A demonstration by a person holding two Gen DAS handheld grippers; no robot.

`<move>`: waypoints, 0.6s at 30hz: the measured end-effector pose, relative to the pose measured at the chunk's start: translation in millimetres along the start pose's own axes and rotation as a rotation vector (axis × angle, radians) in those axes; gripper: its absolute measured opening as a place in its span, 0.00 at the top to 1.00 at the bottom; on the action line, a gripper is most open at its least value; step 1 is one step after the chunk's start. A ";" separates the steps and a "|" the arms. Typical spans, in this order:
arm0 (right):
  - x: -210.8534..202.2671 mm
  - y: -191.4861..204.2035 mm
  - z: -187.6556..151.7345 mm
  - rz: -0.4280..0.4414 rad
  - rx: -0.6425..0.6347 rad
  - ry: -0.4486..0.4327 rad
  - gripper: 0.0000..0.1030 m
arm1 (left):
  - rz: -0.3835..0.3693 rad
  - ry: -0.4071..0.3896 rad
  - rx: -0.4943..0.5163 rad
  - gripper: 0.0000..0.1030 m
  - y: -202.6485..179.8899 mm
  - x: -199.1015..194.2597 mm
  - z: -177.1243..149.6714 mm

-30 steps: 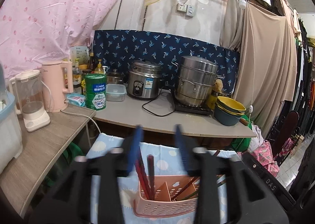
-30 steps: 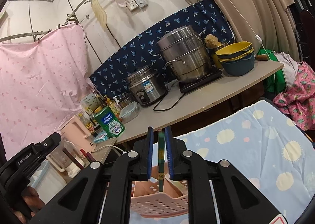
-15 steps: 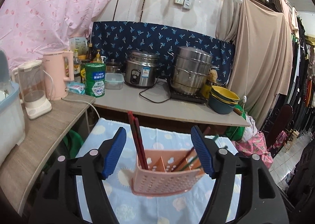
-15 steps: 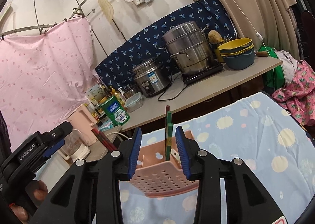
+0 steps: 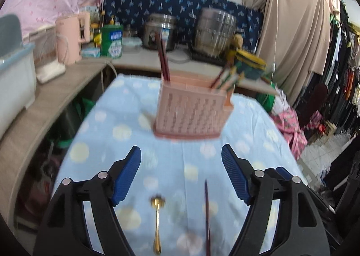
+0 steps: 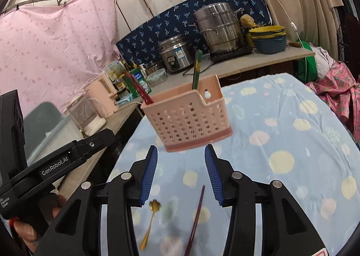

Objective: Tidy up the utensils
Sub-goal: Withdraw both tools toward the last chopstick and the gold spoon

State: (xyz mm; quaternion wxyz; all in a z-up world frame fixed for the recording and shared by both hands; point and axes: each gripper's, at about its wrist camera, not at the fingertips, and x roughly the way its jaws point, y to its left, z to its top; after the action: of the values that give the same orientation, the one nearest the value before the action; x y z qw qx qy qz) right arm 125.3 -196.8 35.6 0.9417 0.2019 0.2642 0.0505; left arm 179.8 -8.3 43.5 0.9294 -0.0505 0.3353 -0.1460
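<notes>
Both grippers, left & right, released, empty. Gold spoon & dark-red chopstick lie close together on cloth; risk: grabbing both, or chopstick rolling away.

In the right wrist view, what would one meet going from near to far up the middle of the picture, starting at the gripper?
right gripper → pink utensil basket → rice cooker → blue patterned cloth

Cramped home kitchen corner: rice cooker and stacked steel steamer pot on a counter surface, pink kettle, blender, stacked bowls, hanging clothes, pink sheet as wall.
</notes>
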 end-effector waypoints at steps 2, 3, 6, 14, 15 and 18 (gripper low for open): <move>-3.9 -4.9 -25.3 -0.005 0.016 0.051 0.58 | 0.012 0.039 -0.001 0.32 3.4 2.4 -23.0; -5.9 -7.3 -35.0 -0.010 0.027 0.070 0.58 | 0.016 0.055 -0.004 0.32 4.5 2.9 -32.0; -13.2 -15.7 -65.8 -0.021 0.063 0.121 0.58 | 0.022 0.099 -0.018 0.32 11.3 -0.1 -64.3; -28.6 -10.7 -125.1 -0.076 -0.014 0.213 0.58 | 0.061 0.160 -0.045 0.32 23.9 -10.9 -116.7; -29.6 -8.0 -130.3 -0.080 -0.026 0.221 0.58 | 0.069 0.165 -0.043 0.32 24.4 -11.8 -121.9; -32.6 -0.9 -146.0 -0.082 -0.055 0.235 0.58 | 0.097 0.180 -0.030 0.32 28.7 -14.3 -137.7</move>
State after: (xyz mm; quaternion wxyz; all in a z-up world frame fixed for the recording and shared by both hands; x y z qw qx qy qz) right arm 21.8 -152.5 -62.9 0.9108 0.1577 0.3792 0.0423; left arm 88.4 24.0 -59.4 0.9006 -0.0350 0.4217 -0.0997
